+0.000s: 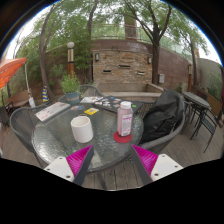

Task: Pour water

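Two fingers of the gripper show at the bottom of the view, each with a magenta pad on its inner face. They stand wide apart and hold nothing; only the glass table top is between them.

Just ahead of the fingers, on the round glass table, stands a white cup, a little to the left. To its right, beyond the right finger, stands a clear bottle with a white cap and a reddish label; the writing on the label is too small to read. Under the bottle lies a small red coaster. Between cup and bottle, further back, lies a small yellow thing.

More objects lie at the far side of the table, among them a flat white paper or book. A dark bag rests on a chair at the right. Beyond the table are a stone wall, trees and an orange canopy at the left.
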Available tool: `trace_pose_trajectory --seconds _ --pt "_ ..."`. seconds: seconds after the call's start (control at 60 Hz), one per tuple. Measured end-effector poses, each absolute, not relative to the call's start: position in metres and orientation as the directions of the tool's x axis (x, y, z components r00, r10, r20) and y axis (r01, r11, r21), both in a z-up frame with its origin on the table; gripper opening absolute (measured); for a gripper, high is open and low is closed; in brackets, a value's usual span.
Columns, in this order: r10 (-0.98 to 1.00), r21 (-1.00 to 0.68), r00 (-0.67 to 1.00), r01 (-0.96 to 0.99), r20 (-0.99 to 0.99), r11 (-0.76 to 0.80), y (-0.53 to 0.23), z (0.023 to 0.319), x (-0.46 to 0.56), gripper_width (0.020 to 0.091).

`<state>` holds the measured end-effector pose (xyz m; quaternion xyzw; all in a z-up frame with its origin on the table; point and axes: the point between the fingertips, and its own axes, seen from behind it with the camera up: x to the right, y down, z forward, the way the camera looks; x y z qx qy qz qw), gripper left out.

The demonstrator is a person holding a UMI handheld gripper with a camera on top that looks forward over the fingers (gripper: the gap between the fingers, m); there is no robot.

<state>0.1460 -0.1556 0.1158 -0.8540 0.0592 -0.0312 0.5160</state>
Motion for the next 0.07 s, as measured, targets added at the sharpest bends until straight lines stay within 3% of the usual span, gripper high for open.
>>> trace_pose_trajectory --seconds 0.067 --pt "-0.161 -0.889 0.987 -0.088 -0.017 -0.449 -0.184 0.136 0.121 0.0836"
